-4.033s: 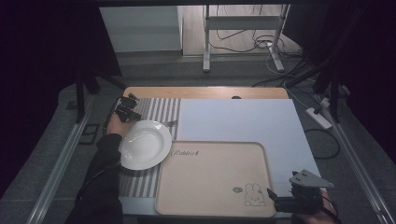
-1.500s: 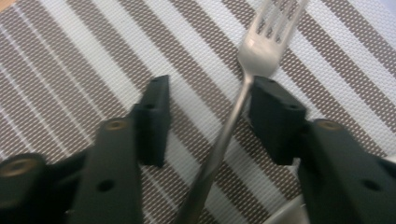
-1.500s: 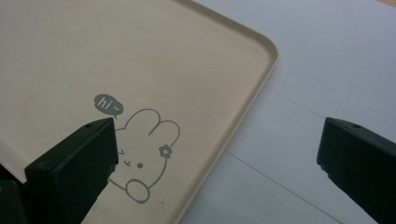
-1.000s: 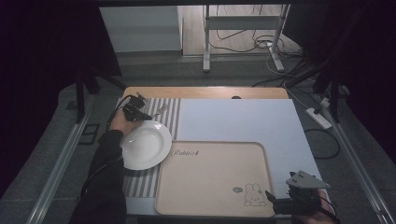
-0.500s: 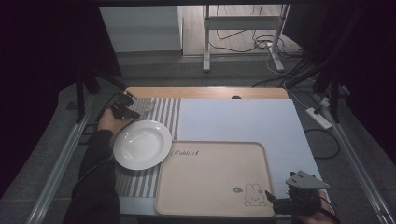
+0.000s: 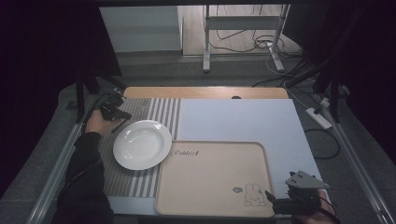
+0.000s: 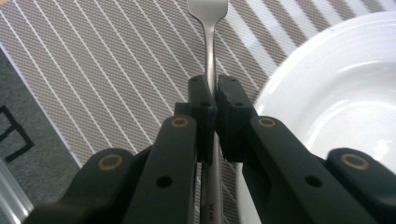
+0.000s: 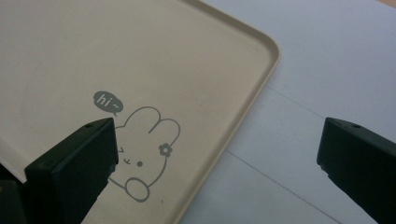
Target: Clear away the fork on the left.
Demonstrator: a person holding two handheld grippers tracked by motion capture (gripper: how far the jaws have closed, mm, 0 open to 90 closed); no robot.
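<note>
My left gripper (image 7: pixel 212 100) is shut on the handle of a metal fork (image 7: pixel 208 42), whose tines point away from me over the striped placemat (image 7: pixel 116 70). The white plate (image 7: pixel 336 102) lies just to its right. In the high view the left gripper (image 6: pixel 120 116) hovers at the plate's (image 6: pixel 142 143) upper left, above the placemat (image 6: pixel 154 109). My right gripper (image 8: pixel 217 154) stands open over the near right corner of the beige tray (image 8: pixel 140 56), nothing between its jaws. In the high view the right gripper (image 6: pixel 275 203) sits at the tray's (image 6: pixel 212 172) front right corner.
A pale blue mat (image 6: pixel 238 119) covers the right part of the wooden table (image 6: pixel 205 92). The tray bears a rabbit drawing (image 6: pixel 252 195). Table legs and cables (image 6: pixel 243 42) lie on the floor beyond. A power strip (image 6: pixel 319 117) lies to the right.
My left gripper, with the fork in it, has moved left and back off the plate's upper rim to the placemat's left part. The right gripper has stayed put.
</note>
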